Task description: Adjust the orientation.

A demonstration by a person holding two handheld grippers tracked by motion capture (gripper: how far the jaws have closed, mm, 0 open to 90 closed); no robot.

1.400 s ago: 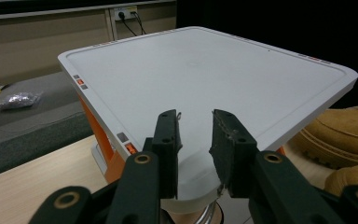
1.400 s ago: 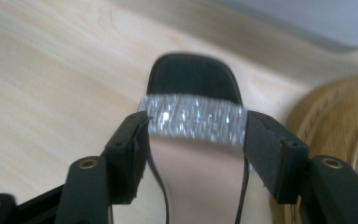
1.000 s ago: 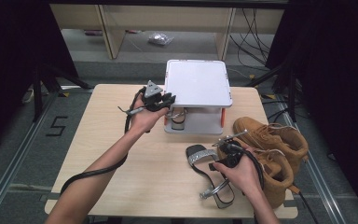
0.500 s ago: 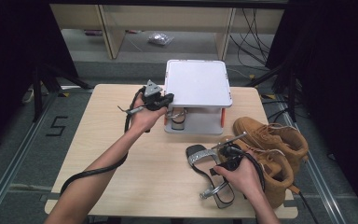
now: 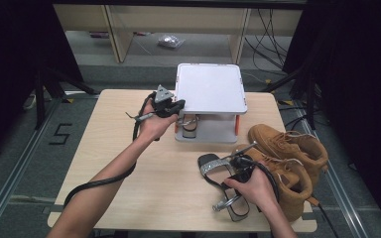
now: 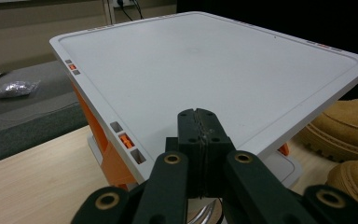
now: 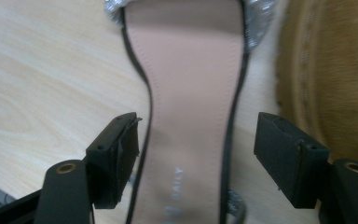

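Right gripper poised over a black high-heeled sandal with pink insole and glittery silver strap, lying on the pale wooden table just beside a pair of tan suede boots; jaws wide, having just been opening, straddling the insole without touching. Left gripper clamped shut on nothing, at the edge of a white two-tier rack with orange posts. Step judged: picking up the sandal. Next: closing squarely across the sole. Second sandal on the lower tier mostly hidden.
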